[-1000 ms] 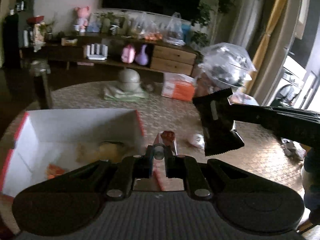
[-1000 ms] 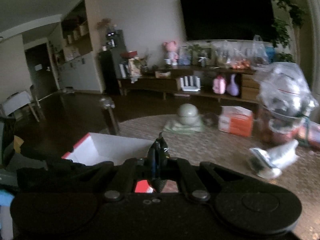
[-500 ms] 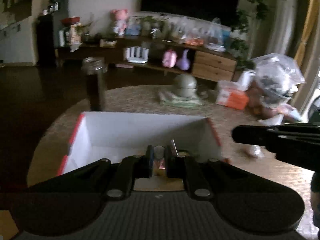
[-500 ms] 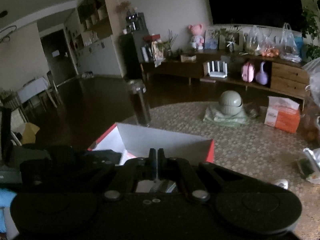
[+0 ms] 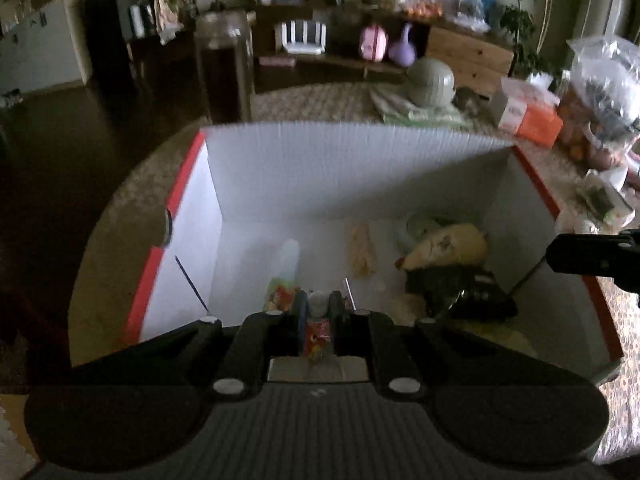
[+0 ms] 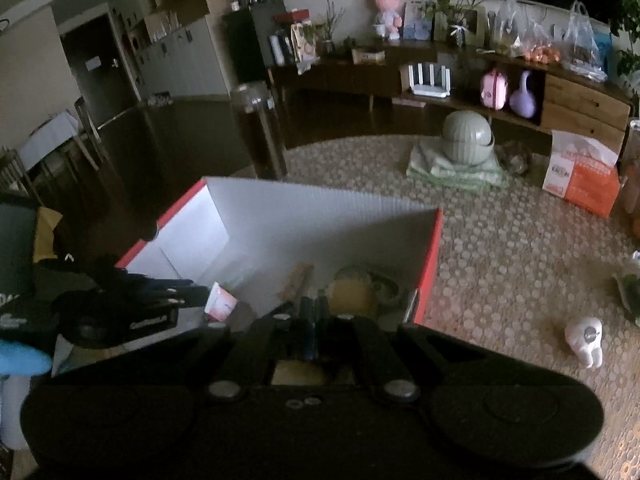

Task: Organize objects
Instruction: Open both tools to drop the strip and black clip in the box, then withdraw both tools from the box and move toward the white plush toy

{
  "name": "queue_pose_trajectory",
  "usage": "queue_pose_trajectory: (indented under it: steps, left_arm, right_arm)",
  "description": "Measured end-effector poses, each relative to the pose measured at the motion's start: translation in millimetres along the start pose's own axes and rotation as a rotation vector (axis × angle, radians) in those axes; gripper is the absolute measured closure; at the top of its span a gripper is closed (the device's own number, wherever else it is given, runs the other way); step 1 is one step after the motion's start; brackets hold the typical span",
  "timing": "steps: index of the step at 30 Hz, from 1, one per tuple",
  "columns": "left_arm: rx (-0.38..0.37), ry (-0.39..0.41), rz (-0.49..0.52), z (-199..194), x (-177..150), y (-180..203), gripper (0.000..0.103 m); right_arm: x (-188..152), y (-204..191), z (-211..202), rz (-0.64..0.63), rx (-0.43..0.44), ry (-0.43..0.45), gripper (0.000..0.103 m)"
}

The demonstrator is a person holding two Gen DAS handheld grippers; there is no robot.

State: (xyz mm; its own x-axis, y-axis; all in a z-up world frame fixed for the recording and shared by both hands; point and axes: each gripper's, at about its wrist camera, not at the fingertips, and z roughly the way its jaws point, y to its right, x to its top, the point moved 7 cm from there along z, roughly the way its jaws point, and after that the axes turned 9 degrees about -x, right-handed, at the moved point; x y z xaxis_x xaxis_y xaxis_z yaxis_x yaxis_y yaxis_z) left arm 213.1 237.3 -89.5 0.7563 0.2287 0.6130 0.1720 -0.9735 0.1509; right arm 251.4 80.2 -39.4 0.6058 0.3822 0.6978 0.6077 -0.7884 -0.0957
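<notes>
A white box with red edges (image 5: 352,168) stands on the round table; it also shows in the right wrist view (image 6: 320,216). In it lie a yellow packet (image 5: 452,246), a dark snack packet (image 5: 448,292) and other small items. My left gripper (image 5: 318,306) is shut on a small red and white packet (image 5: 318,336) above the box's near side; in the right wrist view that packet (image 6: 221,303) sticks out of the left fingers (image 6: 172,298). My right gripper (image 6: 311,306) is shut with nothing seen between its fingers, over the box's right part; its tip shows in the left wrist view (image 5: 588,258).
On the table stand a dark glass jar (image 6: 260,132), a green lidded pot on a cloth (image 6: 466,140), an orange tissue pack (image 6: 580,178), a clear bag of goods (image 5: 604,92) and a small white figure (image 6: 586,338). A sideboard stands behind.
Both grippers moved over the box. The dark snack packet that the right gripper held a second ago now lies in the box. The left gripper still holds its small packet.
</notes>
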Motion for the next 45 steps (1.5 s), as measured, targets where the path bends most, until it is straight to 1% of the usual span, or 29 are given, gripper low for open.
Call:
queue_pose_trajectory:
  steps: [4,6,9,12,13,15,16,17,21,25,30,33,34,36,38,41,45]
  left_arm:
    - [-0.007,-0.045,0.004,9,-4,1,0.093]
    - [-0.009,-0.046,0.006,10,-5,2,0.092]
    - [0.008,-0.060,0.020,12,-5,3,0.089]
    - [0.016,-0.080,0.014,16,-5,4,0.083]
    - [0.015,-0.084,0.009,17,-6,4,0.076]
    - [0.019,-0.076,0.003,17,-6,5,0.055]
    - [0.027,-0.066,0.003,15,-6,6,0.034]
    - [0.032,-0.048,0.004,12,-5,7,0.027]
    - [0.008,-0.009,0.009,-1,0,15,0.027]
    - [0.007,0.023,0.010,-11,3,23,0.027]
    - [-0.014,0.069,0.017,-27,8,40,0.026]
    - [-0.047,0.093,0.031,-37,9,55,0.026]
    - [-0.066,0.103,0.037,-41,8,62,0.022]
    - [-0.090,0.119,0.049,-48,8,74,0.021]
    - [-0.120,0.130,0.065,-53,8,88,0.021]
    - [-0.159,0.136,0.083,-58,6,109,0.021]
    - [-0.204,0.131,0.113,-58,5,139,0.020]
  right_arm:
    - [-4,-1,-2,-0.002,0.012,-0.010,0.102]
    - [-4,-2,-5,0.003,0.019,-0.013,0.102]
    - [-5,-1,-8,0.001,0.020,-0.011,0.102]
    - [-4,2,-9,0.011,0.025,-0.014,0.101]
    - [-5,3,-11,0.014,0.027,-0.014,0.101]
    - [-6,5,-12,0.023,0.034,-0.016,0.101]
    - [-7,7,-14,0.026,0.037,-0.016,0.101]
    - [-7,8,-15,0.028,0.038,-0.017,0.100]
    - [-10,13,-24,0.027,0.047,-0.005,0.099]
    - [-12,18,-37,0.024,0.054,0.014,0.089]
    - [-14,25,-53,0.019,0.057,0.041,0.088]
    - [-18,31,-63,0.024,0.061,0.054,0.087]
    - [-19,33,-66,0.023,0.057,0.060,0.086]
    - [-21,39,-73,0.026,0.053,0.068,0.083]
    - [-25,46,-80,0.031,0.049,0.079,0.075]
    - [-32,62,-90,0.042,0.030,0.091,0.067]
    - [-45,89,-99,0.080,-0.011,0.095,0.062]
